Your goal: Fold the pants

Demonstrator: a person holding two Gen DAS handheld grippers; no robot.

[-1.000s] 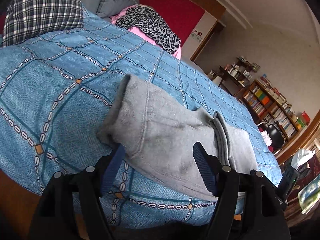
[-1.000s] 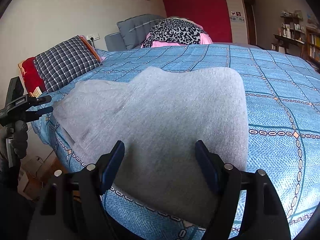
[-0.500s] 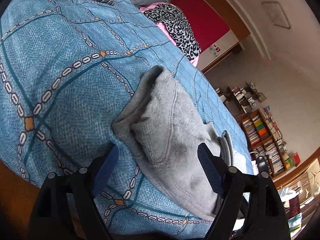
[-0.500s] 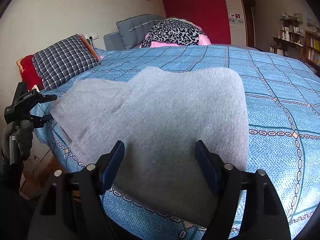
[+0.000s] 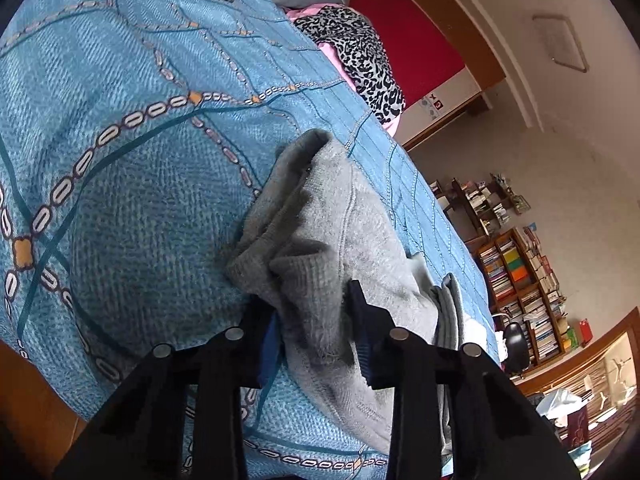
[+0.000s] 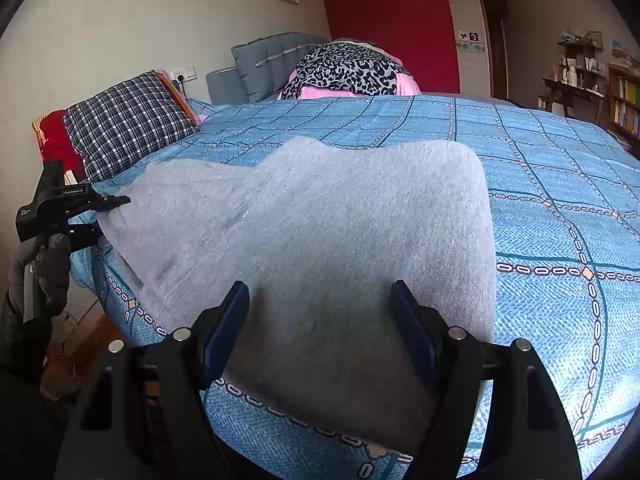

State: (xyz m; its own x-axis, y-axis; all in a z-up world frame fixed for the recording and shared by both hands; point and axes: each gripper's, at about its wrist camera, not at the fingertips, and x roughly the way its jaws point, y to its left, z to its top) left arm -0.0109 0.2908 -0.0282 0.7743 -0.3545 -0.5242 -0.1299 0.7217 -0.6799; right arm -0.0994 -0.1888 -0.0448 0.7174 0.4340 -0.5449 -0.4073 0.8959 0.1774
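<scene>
Grey pants [image 6: 340, 208] lie flat across the near part of a blue patterned bedcover [image 6: 560, 160]. In the left wrist view one end of the pants [image 5: 352, 220] is bunched up, and my left gripper [image 5: 310, 300] has its jaws closing, the pads pinching that grey fabric. From the right wrist view the left gripper [image 6: 106, 216] sits at the pants' far left end, held by a gloved hand [image 6: 48, 264]. My right gripper [image 6: 318, 292] stands open over the pants' near edge, fingers wide apart with the flat fabric below them.
A plaid pillow [image 6: 128, 124] and a red cushion [image 6: 56, 140] lie at the bed's left. Grey cushions [image 6: 272, 56] and a leopard-print blanket [image 6: 348, 68] sit at the far end. Bookshelves [image 5: 520, 272] stand beyond the bed, and a red wardrobe [image 6: 392, 36] behind it.
The left gripper came down closer to the pants' end, rolled, and its jaws closed from wide apart onto the bunched fabric. The right gripper has not moved.
</scene>
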